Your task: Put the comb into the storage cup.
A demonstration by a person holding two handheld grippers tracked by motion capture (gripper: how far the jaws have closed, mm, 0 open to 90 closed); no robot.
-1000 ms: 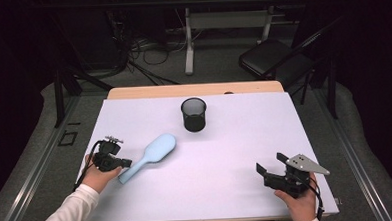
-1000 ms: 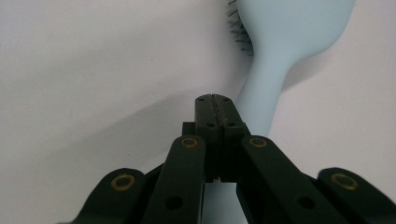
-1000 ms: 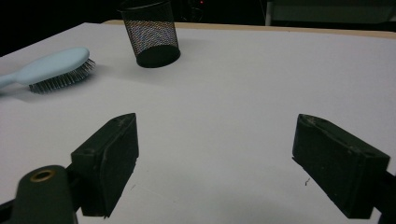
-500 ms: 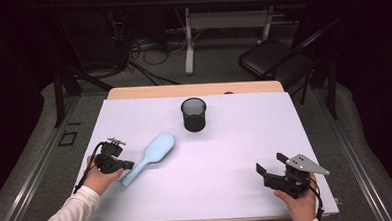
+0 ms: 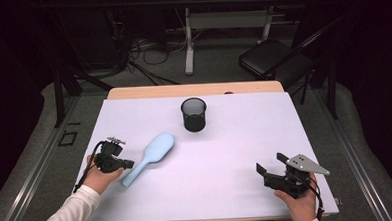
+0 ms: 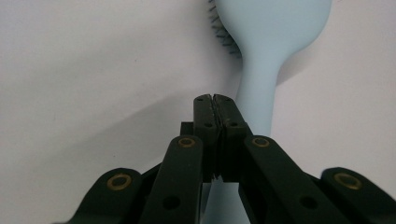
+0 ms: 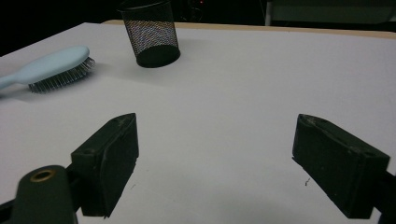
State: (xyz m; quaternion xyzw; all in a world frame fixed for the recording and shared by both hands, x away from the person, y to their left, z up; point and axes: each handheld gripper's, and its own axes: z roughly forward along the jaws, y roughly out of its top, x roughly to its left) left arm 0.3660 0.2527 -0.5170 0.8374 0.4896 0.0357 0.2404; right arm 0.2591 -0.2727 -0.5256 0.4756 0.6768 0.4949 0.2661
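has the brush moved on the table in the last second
Yes, slightly: the brush has swung a little, its handle end now lower and nearer the table's front edge, judged against the cup.

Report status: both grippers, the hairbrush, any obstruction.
Left gripper shut, fingers above hairbrush handle, nothing gripped. Right gripper open, empty. Brush flat on table, bristles down. Mesh cup stands apart; nothing in the way.
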